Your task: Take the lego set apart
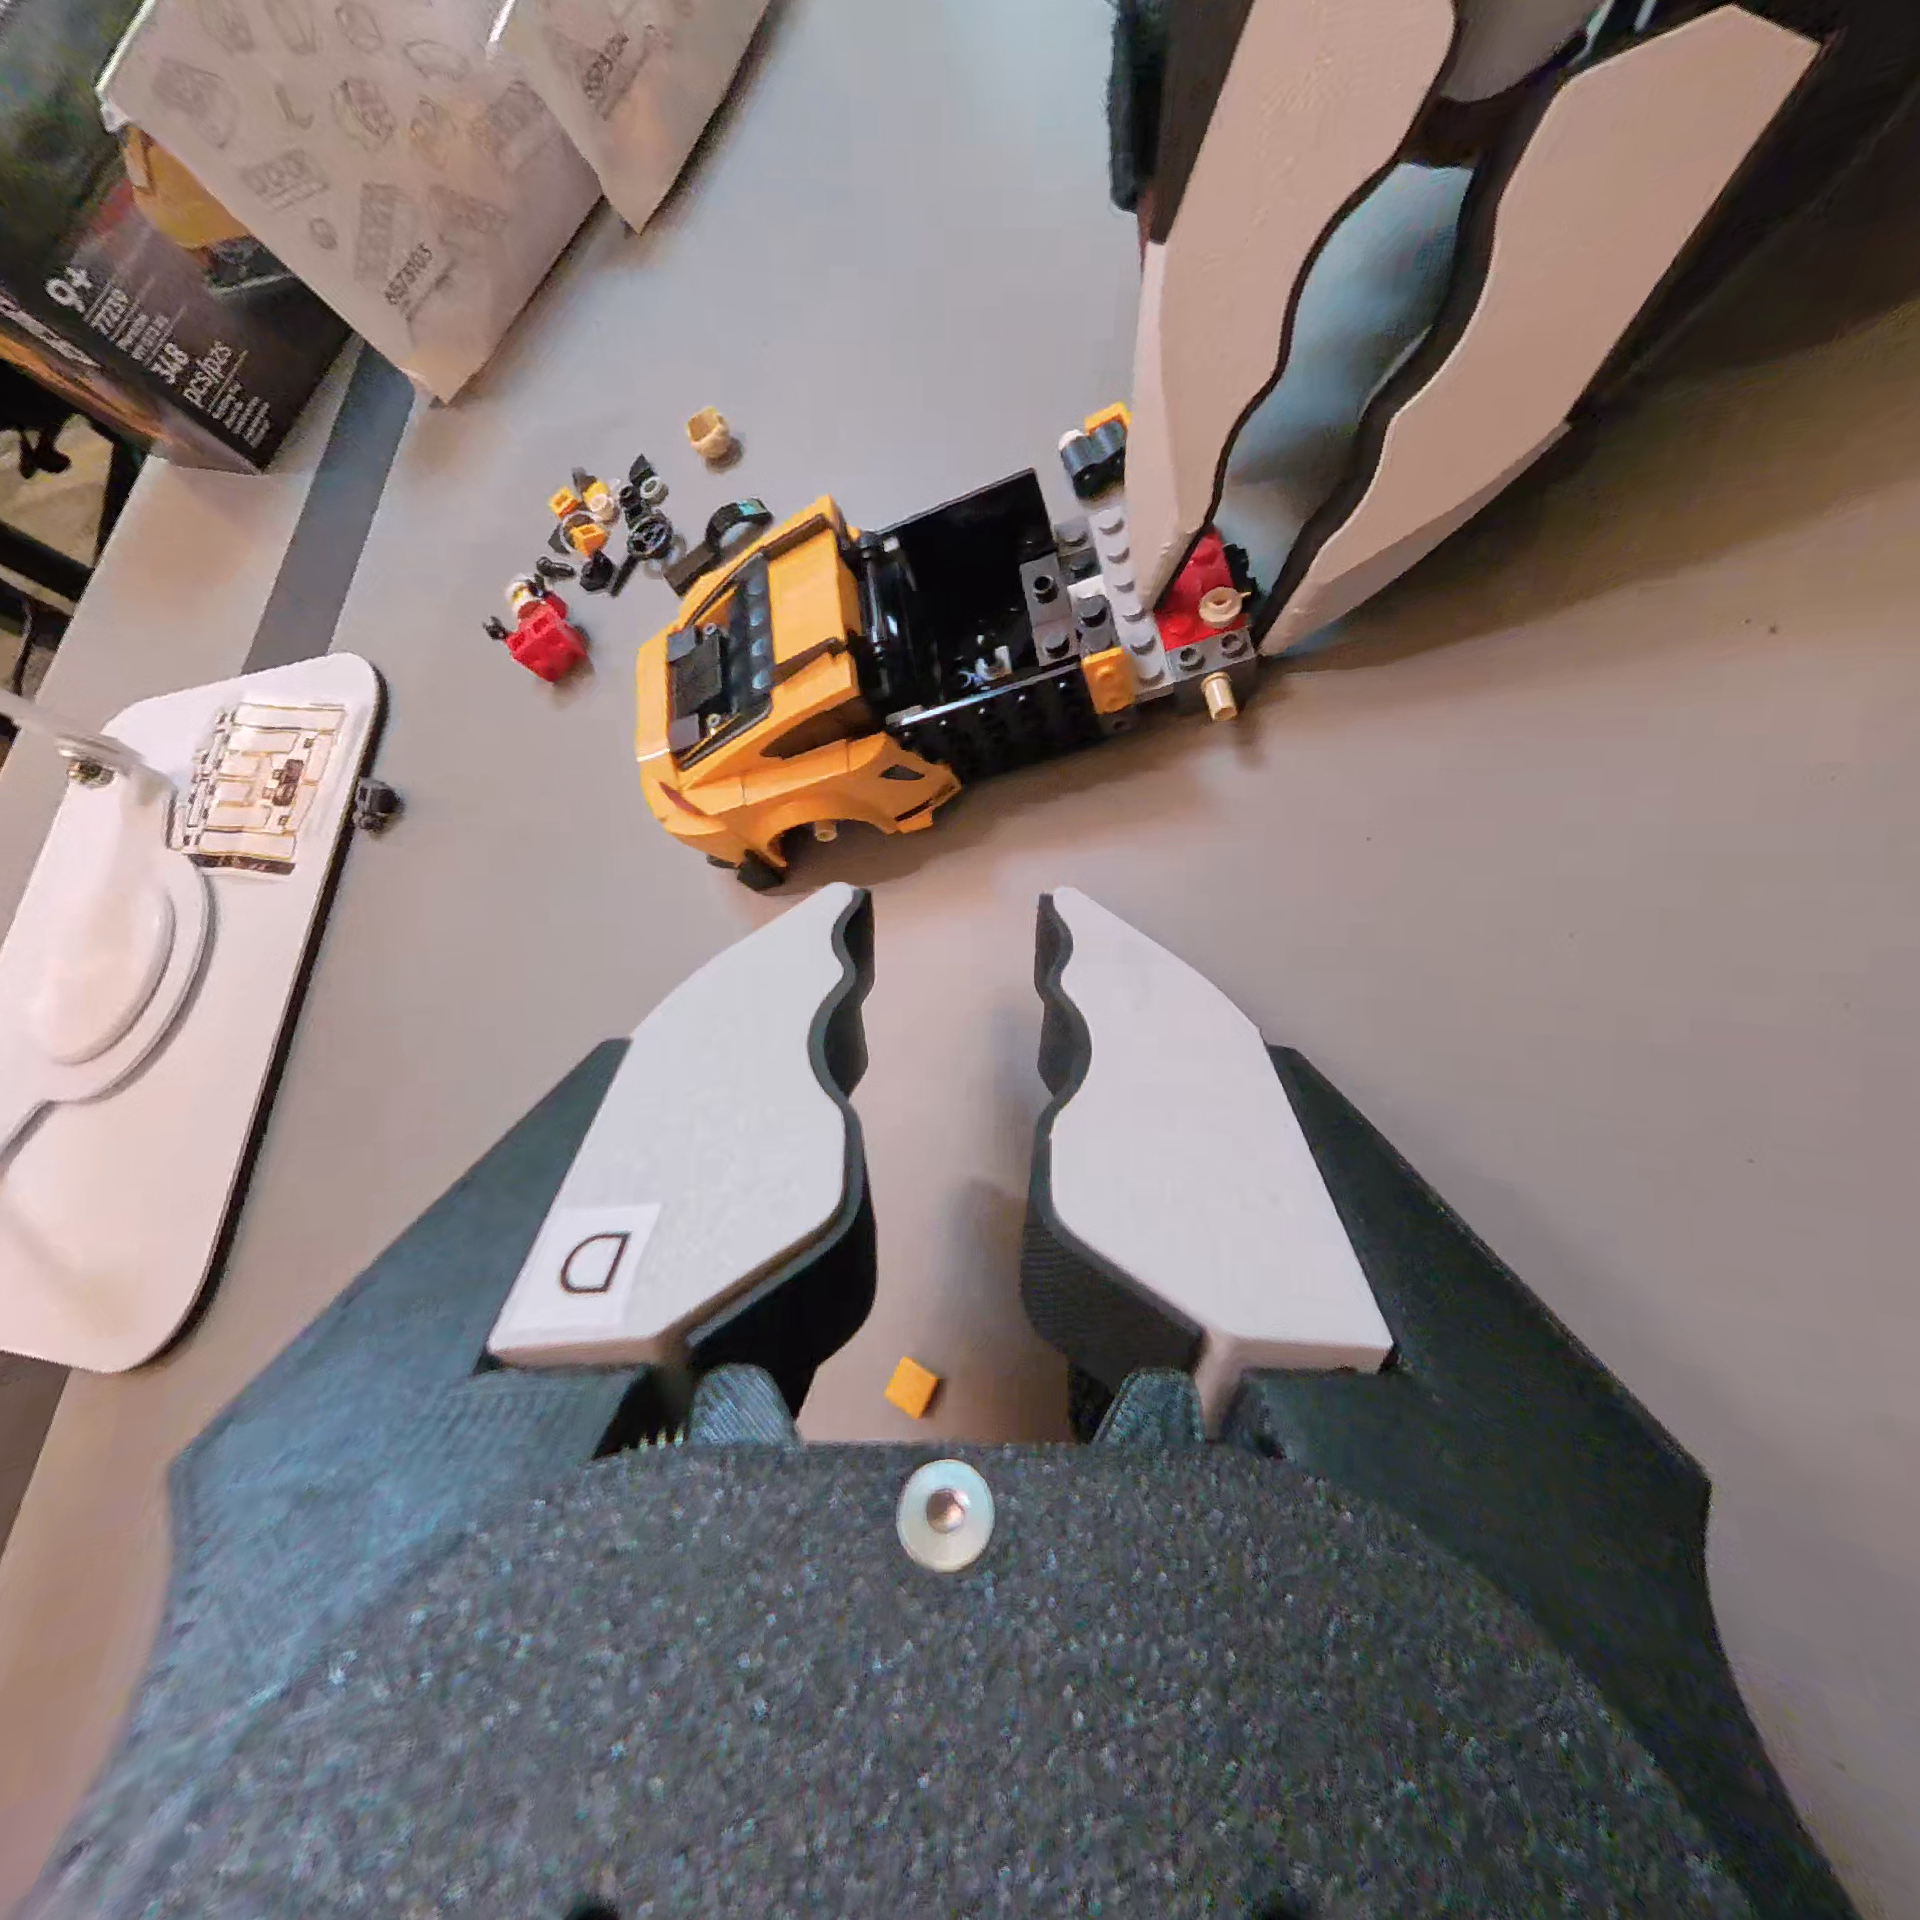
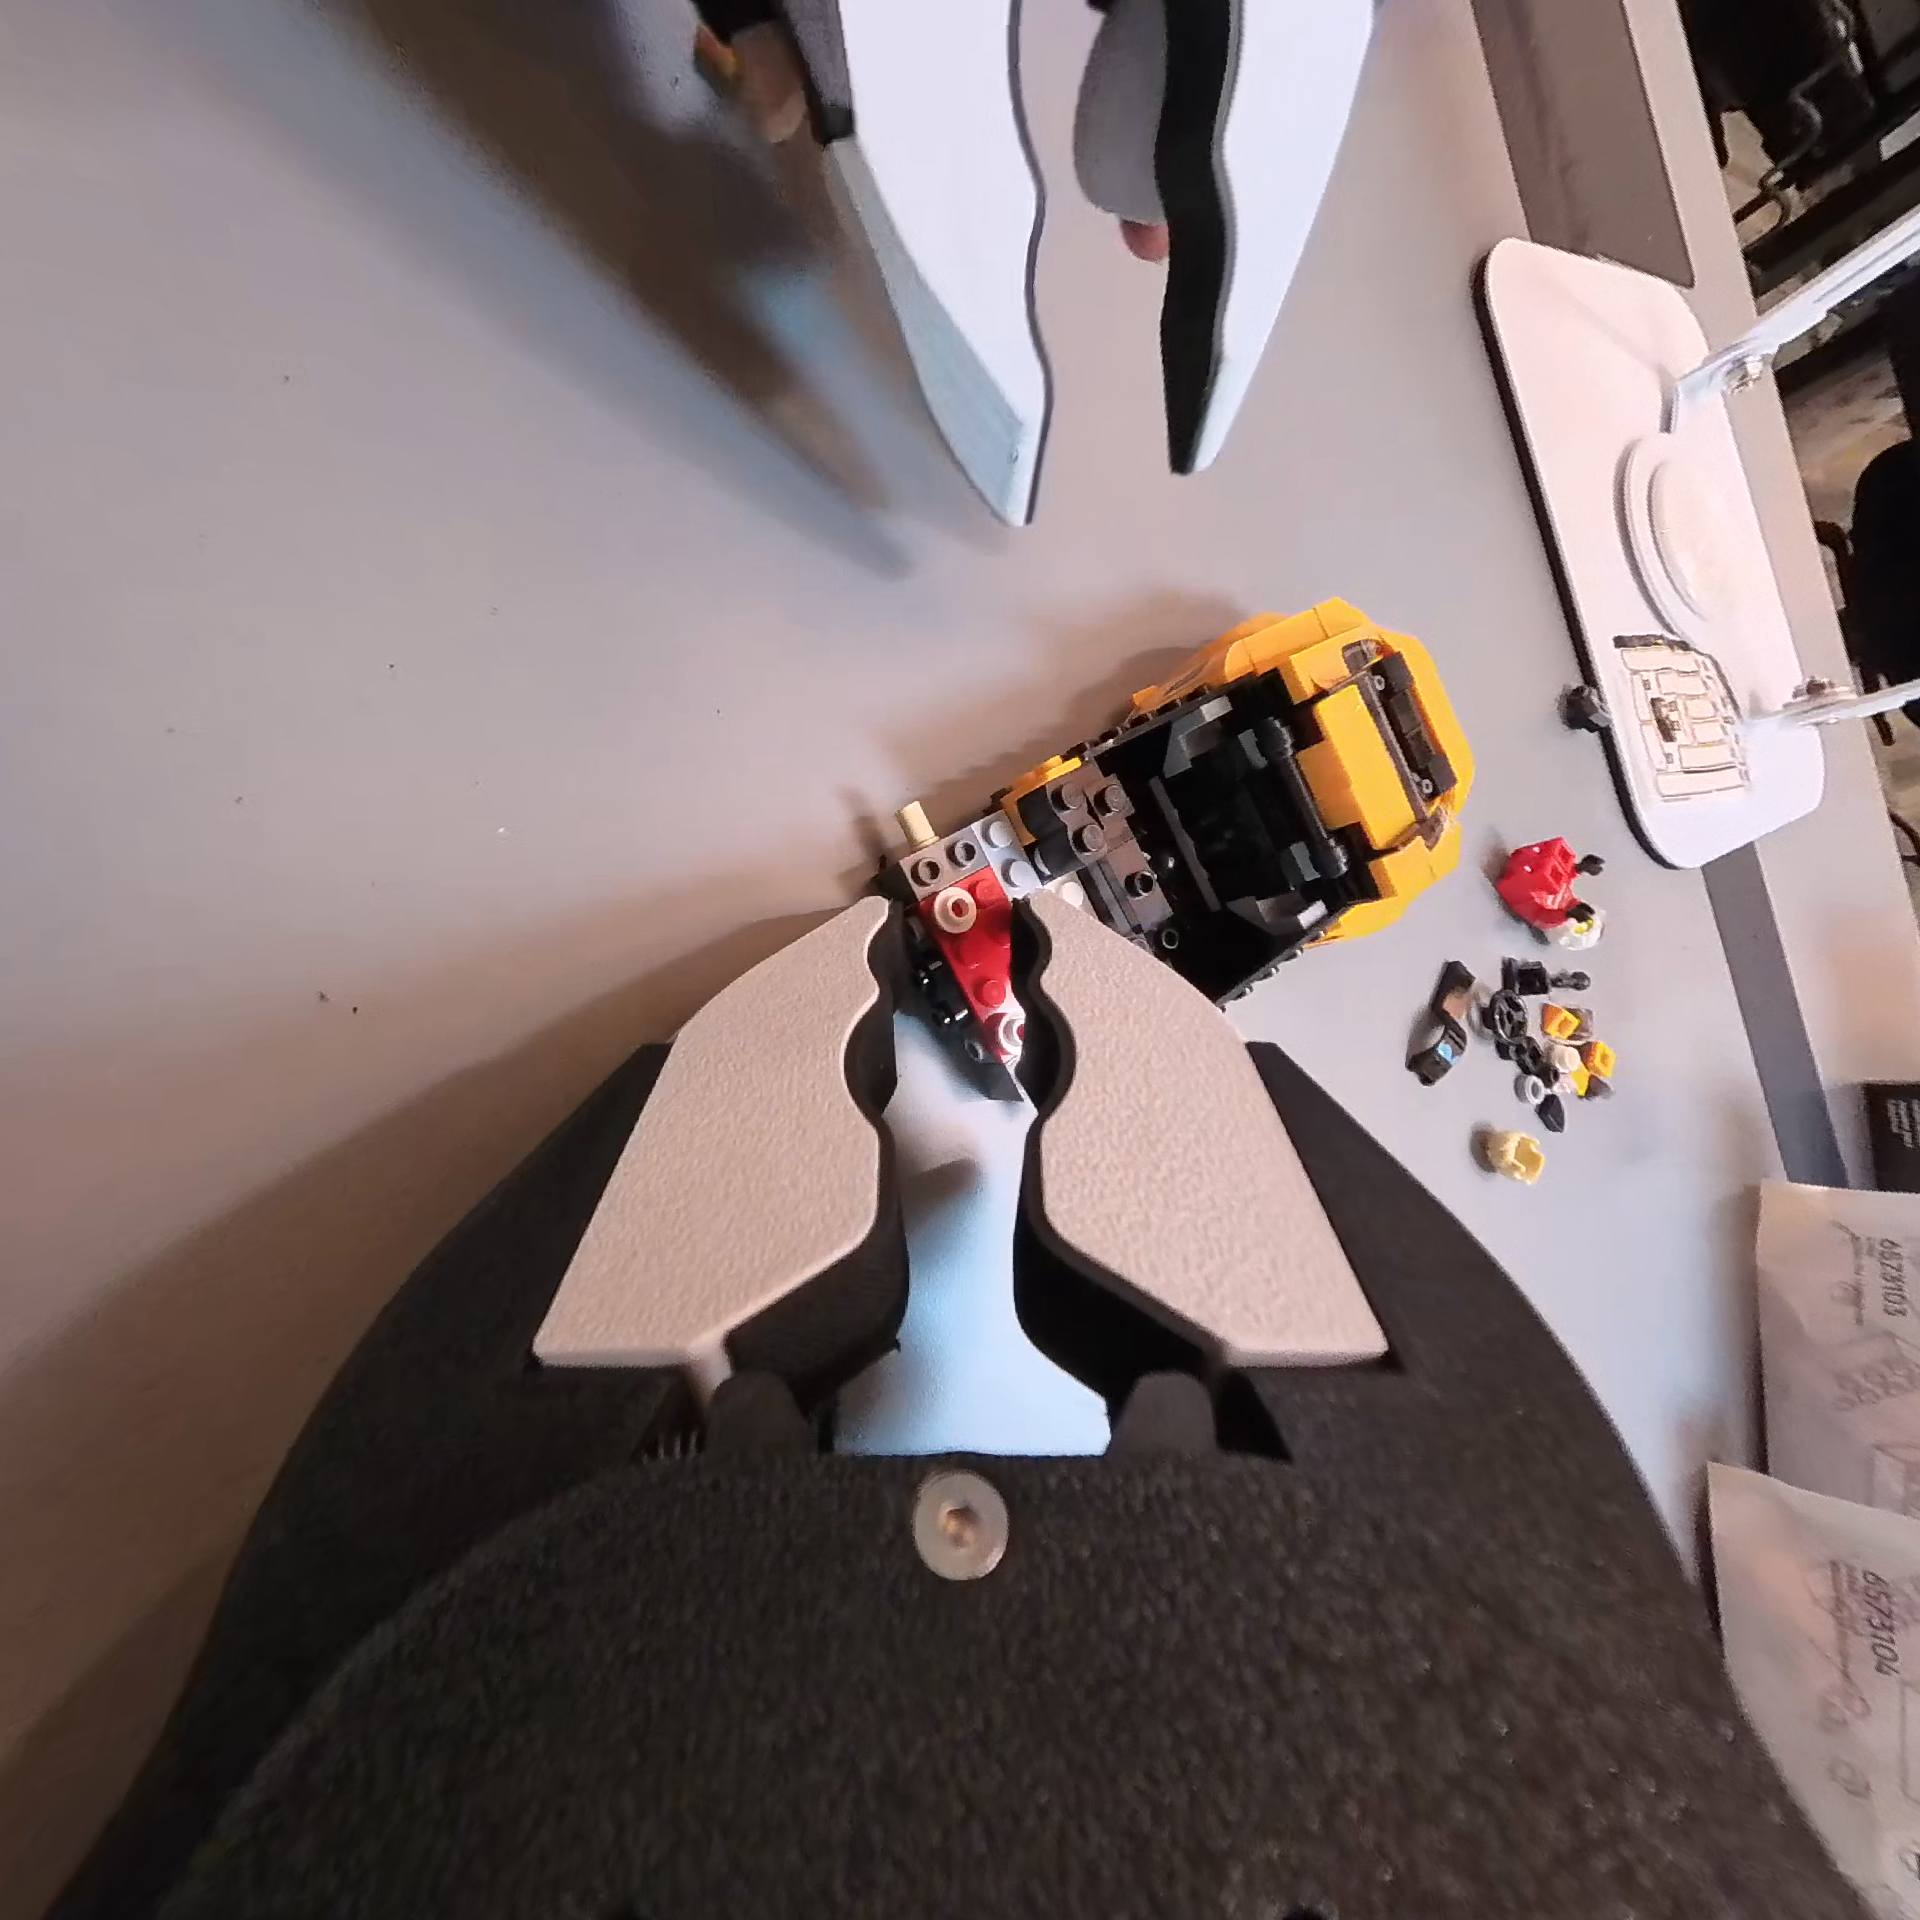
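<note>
Left wrist view looks down on a grey table (image 1: 1455, 935), where the left gripper (image 1: 954, 914) hovers with its jaws parted and nothing between them, its tips just short of the yellow lego car (image 1: 790, 686). A small orange tile (image 1: 913, 1385) lies on the table under the gripper's base. Across the car, the right gripper (image 1: 1210, 613) reaches down steeply, its fingers set on either side of the red bricks (image 1: 1195, 592) at the car's stripped end. Loose small pieces (image 1: 608, 520) and a red minifigure (image 1: 535, 623) lie beyond the car, beside a white board (image 1: 156, 1091). Right wrist view shows the right gripper (image 2: 956, 914) low over the table, its jaws clenched around the red bricks (image 2: 971, 940) at the chassis end, the yellow body (image 2: 1361, 748) pointing away. The left gripper (image 2: 1107, 488) hangs above, slanted down, jaws apart and holding nothing.
</note>
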{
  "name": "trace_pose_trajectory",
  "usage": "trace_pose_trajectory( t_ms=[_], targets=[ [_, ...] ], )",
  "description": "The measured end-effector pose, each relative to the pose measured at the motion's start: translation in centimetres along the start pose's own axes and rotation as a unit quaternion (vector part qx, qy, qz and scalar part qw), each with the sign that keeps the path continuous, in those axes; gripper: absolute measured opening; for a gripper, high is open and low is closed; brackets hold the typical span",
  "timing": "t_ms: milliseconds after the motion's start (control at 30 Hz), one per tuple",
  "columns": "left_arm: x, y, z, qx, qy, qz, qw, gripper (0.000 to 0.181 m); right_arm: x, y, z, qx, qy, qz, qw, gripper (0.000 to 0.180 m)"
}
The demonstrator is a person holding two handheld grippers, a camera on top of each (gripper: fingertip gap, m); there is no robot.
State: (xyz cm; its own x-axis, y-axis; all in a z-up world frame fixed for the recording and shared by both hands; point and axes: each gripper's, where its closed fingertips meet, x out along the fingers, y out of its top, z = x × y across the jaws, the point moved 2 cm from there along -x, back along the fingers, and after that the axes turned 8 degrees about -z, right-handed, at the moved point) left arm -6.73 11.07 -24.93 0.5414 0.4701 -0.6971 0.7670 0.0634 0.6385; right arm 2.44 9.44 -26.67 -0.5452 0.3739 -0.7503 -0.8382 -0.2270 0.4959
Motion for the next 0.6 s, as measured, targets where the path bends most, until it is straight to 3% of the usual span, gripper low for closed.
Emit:
trace_pose_trajectory(
  t_ms=[233, 400, 600],
  targets=[
    [-1.0, 0.7, -1.0, -0.044, 0.005, 0.027, 0.999, 0.018, -0.3, 0.1, -0.2, 0.015, 0.02, 0.016, 1.0, 0.018],
    [-2.8, 1.1, -3.6, -0.098, 0.057, 0.065, 0.991, 0.009, -1.5, 1.1, 0.3, 0.042, 0.033, 0.068, 0.996, 0.019],
    [-6.6, 0.7, -7.2, -0.192, 0.119, 0.106, 0.968, 0.003, -2.8, 1.0, 3.2, 0.115, -0.008, 0.11, 0.987, 0.034]
  ],
)
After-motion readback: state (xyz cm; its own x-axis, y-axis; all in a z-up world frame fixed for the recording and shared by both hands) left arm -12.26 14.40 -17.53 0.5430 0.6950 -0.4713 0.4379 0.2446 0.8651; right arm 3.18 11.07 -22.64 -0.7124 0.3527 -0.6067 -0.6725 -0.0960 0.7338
